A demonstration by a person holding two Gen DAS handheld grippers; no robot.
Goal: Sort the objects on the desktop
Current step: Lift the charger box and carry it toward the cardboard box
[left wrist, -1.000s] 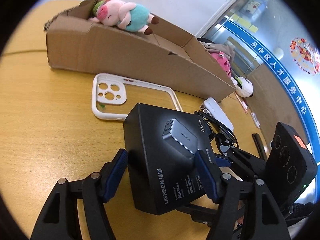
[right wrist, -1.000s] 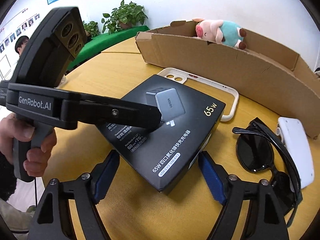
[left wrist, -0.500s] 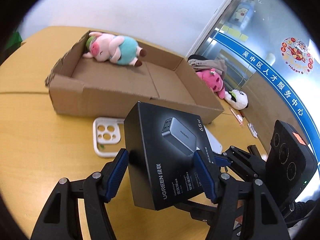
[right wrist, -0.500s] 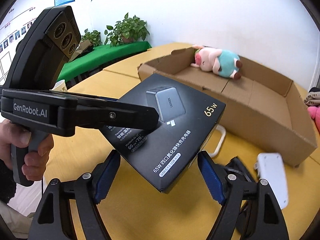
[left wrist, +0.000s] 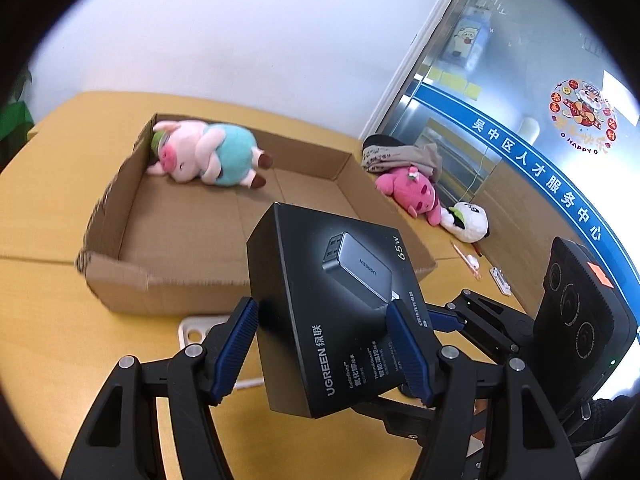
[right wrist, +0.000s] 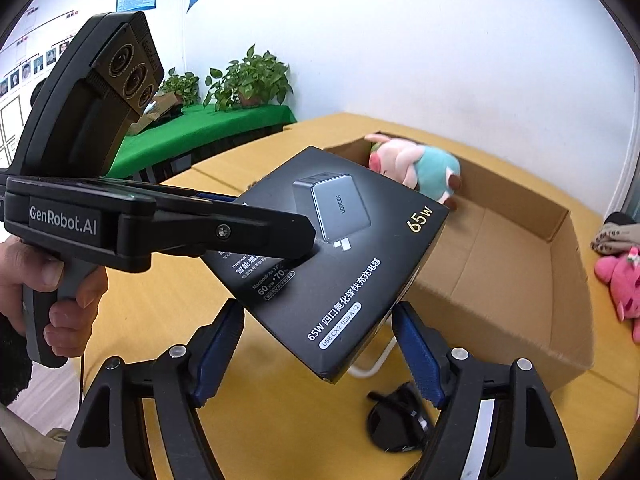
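Note:
A black UGREEN charger box is held in the air between both grippers, above the wooden table. My left gripper is shut on the charger box from its side. My right gripper is shut on the charger box from the opposite corner. An open cardboard box lies just beyond, with a pink pig plush at its far left end. The box and pig also show in the right wrist view.
A white phone case lies on the table under the charger box. Black sunglasses lie below my right gripper. A pink plush and a panda plush sit right of the cardboard box. A green-covered table with plants stands behind.
Both grippers have lifted the charger box off the table and carried it higher and toward the cardboard box. The phone case and sunglasses stay on the table below.

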